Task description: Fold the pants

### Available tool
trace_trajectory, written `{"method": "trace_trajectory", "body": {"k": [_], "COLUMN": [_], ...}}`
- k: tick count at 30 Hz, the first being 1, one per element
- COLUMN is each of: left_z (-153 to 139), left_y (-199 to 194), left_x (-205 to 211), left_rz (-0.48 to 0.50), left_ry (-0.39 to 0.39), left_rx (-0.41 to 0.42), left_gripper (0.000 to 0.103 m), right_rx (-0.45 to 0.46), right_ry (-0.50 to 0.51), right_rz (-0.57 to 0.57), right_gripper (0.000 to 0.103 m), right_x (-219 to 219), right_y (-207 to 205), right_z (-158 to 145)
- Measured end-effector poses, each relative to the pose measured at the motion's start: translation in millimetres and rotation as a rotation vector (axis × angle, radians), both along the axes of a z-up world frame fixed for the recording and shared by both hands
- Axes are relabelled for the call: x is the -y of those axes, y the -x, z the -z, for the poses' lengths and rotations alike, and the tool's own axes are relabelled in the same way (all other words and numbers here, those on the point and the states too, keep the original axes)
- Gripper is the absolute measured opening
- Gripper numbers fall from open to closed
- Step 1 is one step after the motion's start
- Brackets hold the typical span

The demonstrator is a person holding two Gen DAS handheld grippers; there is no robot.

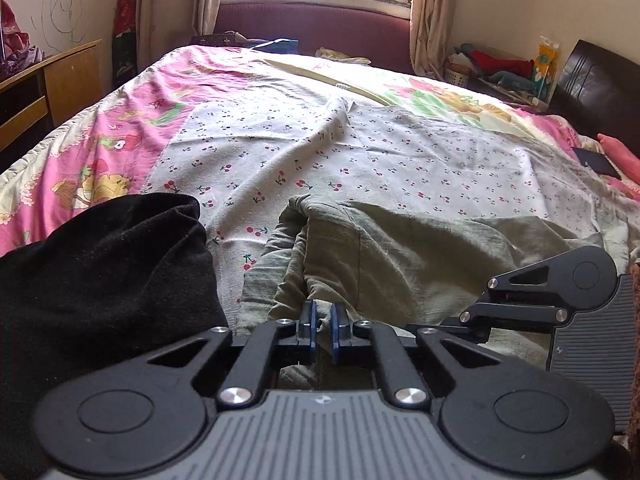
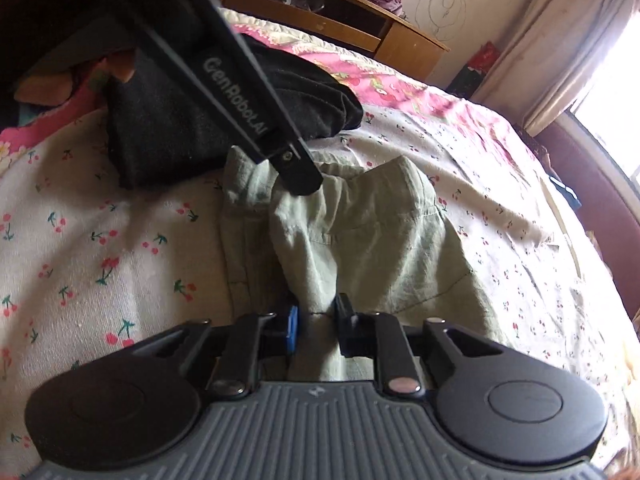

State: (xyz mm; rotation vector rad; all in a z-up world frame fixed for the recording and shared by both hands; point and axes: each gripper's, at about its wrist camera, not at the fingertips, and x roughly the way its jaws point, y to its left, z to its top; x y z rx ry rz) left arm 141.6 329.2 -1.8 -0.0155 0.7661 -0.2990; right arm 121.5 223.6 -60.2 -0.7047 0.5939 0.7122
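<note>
Both tongs clamp the green pants (image 2: 360,248): left gripper (image 1: 323,330), right gripper (image 2: 318,320). Lift evenly, keeping the fabric taut over the cherry-print sheet (image 1: 420,160).

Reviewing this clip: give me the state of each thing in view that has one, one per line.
Pale green linen pants: rumpled on the bed, not yet folded flat, pinched by both grippers.
Left gripper: shut on the pants' fabric.
Right gripper: shut on a fold of the pants.
Black knit garment: bunched in a heap beside the pants.
Cherry-print white sheet: spread out, wrinkled.
</note>
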Motion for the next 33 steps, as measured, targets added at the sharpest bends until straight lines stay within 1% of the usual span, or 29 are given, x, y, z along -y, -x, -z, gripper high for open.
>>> {"method": "trace_trajectory", "body": {"k": [2,5,6,7,8,10,11,12,13,14,15,16,17,18,19,20,21,22,23,24,25,26,28,30,31,33], "left_z": [-10.5,-27.4,-28.5,-26.5,-20.7,-3.5,9.1,16.4,21.1,21.3,17.5,10.8,4.0,-0.3,-3.9,-1.0,6.9,18.2,31.3,35.3,34.7,28.5,12.3,-0.6,-4.9,-9.8], "left_y": [2.6,12.9,16.6,19.2,18.4,16.5,16.1,18.3,22.6,25.2,27.9,31.4,34.3,36.4,37.4,35.0,30.1,24.6,23.5,26.1,30.3,35.3,38.8,38.9,38.3,35.1], "left_x": [-4.5,-21.1,-22.7,-22.4,-21.5,-17.3,-10.2,-4.2,1.0,2.8,3.2,2.0,0.4,0.9,5.6,12.2,18.8,25.2,34.5,41.7,51.0,59.3,67.9,84.0,95.4,128.8], "left_rz": [-0.008,-0.052,-0.062,-0.067,-0.064,-0.057,-0.055,-0.057,-0.056,-0.060,-0.077,-0.095,-0.106,-0.112,-0.104,-0.075,-0.037,-0.003,0.017,0.029,0.037,0.036,0.024,0.033,0.052,0.119], "left_ry": [-0.008,0.012,-0.015,-0.058,-0.075,-0.085,-0.129,-0.178,-0.219,-0.229,-0.221,-0.197,-0.174,-0.167,-0.191,-0.226,-0.249,-0.264,-0.289,-0.317,-0.359,-0.365,-0.287,-0.262,-0.257,-0.212], "left_rx": [0.032,0.086,0.103,0.113,0.091,0.034,0.003,0.001,0.015,0.025,0.040,0.064,0.091,0.110,0.121,0.096,0.038,-0.032,-0.073,-0.071,-0.045,-0.015,0.013,0.041,0.051,0.055], "left_gripper": [0.022,0.022,0.022,0.022,0.022,0.023,0.023,0.023,0.023,0.023,0.023,0.023,0.023,0.023,0.024,0.026,0.033,0.035,0.035,0.035,0.035,0.035,0.035,0.035,0.035,0.035], "right_rx": [-0.043,-0.057,-0.072,-0.081,-0.084,-0.103,-0.109,-0.097,-0.067,-0.061,-0.067,-0.070,-0.066,-0.059,-0.055,-0.057,-0.068,-0.086,-0.112,-0.151,-0.182,-0.205,-0.227,-0.207,-0.192,-0.156], "right_ry": [-0.076,-0.185,-0.216,-0.232,-0.231,-0.161,-0.114,-0.098,-0.091,-0.088,-0.094,-0.120,-0.136,-0.146,-0.158,-0.169,-0.170,-0.170,-0.176,-0.188,-0.206,-0.232,-0.306,-0.335,-0.340,-0.334], "right_rz": [0.026,0.026,0.023,0.019,0.017,0.032,0.041,0.040,0.025,0.017,0.007,-0.003,-0.005,0.005,0.025,0.053,0.090,0.140,0.191,0.257,0.316,0.366,0.488,0.597,0.643,0.732], "right_gripper": [0.006,0.006,0.006,0.006,0.008,0.015,0.019,0.020,0.023,0.037,0.046,0.054,0.054,0.054,0.055,0.055,0.055,0.055,0.055,0.055,0.055,0.055,0.055,0.055,0.056,0.056], "right_x": [0.3,-4.9,-7.6,-11.5,-16.4,-29.7,-32.1,-32.5,-29.9,-27.9,-23.3,-10.7,-3.2,5.5,15.5,26.8,37.7,51.8,67.7,87.9,107.4,125.2,174.3,218.0,236.5,277.6], "right_y": [-6.2,-2.5,-0.9,0.6,1.2,-2.5,1.2,2.5,7.7,10.7,13.9,21.9,24.9,27.5,29.4,30.1,28.9,27.8,25.7,22.0,20.1,18.2,15.7,12.7,11.3,7.7], "right_z": [-15.2,-36.9,-39.4,-37.9,-33.2,-12.2,1.4,6.8,7.8,4.7,-0.5,-7.0,-12.3,-17.5,-21.4,-23.9,-24.0,-23.5,-22.7,-23.0,-25.2,-28.2,-39.7,-49.0,-52.6,-58.1]}}
